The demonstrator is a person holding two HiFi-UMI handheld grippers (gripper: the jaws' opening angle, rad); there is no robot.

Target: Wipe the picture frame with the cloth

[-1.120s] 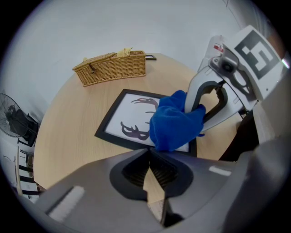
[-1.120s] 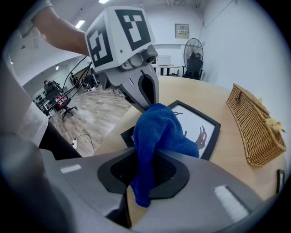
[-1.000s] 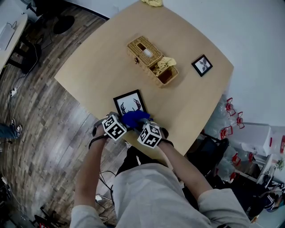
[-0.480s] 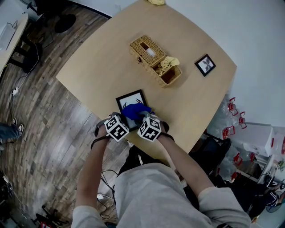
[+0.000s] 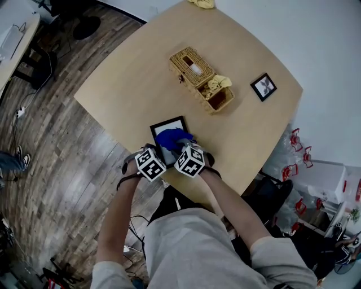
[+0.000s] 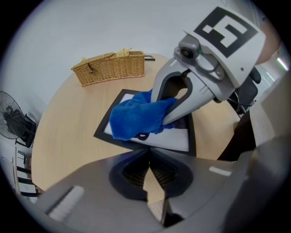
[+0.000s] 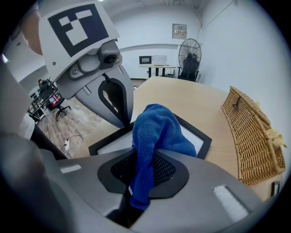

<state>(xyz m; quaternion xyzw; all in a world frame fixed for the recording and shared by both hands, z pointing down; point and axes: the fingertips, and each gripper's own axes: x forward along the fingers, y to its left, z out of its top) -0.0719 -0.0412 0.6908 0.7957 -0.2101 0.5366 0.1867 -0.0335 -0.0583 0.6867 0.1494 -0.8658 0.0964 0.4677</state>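
A black picture frame (image 5: pixel 163 125) with a white print lies flat near the table's front edge. A blue cloth (image 5: pixel 171 138) rests bunched on its glass. My right gripper (image 5: pixel 181 148) is shut on the cloth (image 7: pixel 157 132), which hangs out between its jaws over the frame (image 7: pixel 200 139). My left gripper (image 5: pixel 159 154) stands beside it on the left, jaws shut with their tips at the frame's near border (image 6: pixel 105 129). In the left gripper view the right gripper (image 6: pixel 170 116) presses the cloth (image 6: pixel 136 118) onto the print. The print's picture is mostly hidden under the cloth.
A wicker basket (image 5: pixel 201 79) with a yellow cloth in it stands at mid table. A small black frame (image 5: pixel 263 87) lies at the right. Another yellow cloth (image 5: pixel 203 3) sits at the far edge. The table's front edge (image 5: pixel 169 183) runs just below the grippers.
The right gripper has carried the blue cloth from the frame's near right corner farther onto the glass. The left gripper has stayed at the frame's near edge.
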